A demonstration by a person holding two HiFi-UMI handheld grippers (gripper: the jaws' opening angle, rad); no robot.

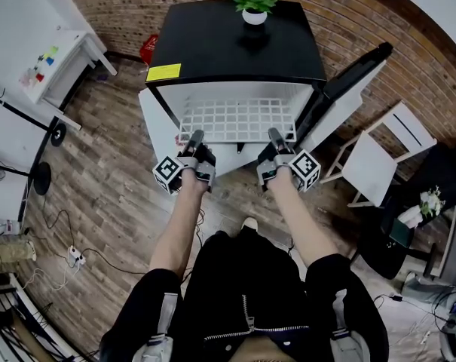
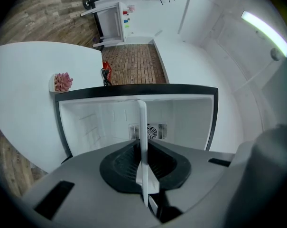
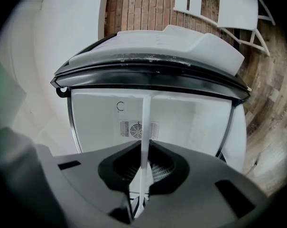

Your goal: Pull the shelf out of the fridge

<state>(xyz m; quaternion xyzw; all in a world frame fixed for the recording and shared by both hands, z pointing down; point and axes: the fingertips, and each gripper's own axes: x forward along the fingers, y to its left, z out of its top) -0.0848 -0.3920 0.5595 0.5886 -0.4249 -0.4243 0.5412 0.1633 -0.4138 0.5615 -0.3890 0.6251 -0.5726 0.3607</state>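
The fridge [image 1: 235,47] is a squat box with a glossy black top and a smooth white plastic lining. Its door [image 1: 353,81] is swung wide to the right, and it stands on a wooden plank floor [image 1: 107,187] in front of a brick wall [image 1: 348,10]. The shelf [image 1: 239,118] sticks partway out of the open front, lying level, with its back end under the black top. It is a white coated wire grid of many small square cells inside a thicker rim. I judge it light and stiff, unlikely to bend. It also looks smooth enough to slide in a loose grip, and it may bind in the cabinet if one side leads. The front rim looks like the best hold, one grip towards each corner, and both grippers are there. The left gripper [image 1: 194,139] is clamped on the rim near the left corner; its own view shows the shelf edge-on as a thin white strip pinched between dark ribbed pads [image 2: 119,167]. The right gripper [image 1: 275,136] is clamped on the rim near the right corner in the same way. A small green plant [image 1: 255,2] in a white pot [image 1: 255,17] sits on the fridge top
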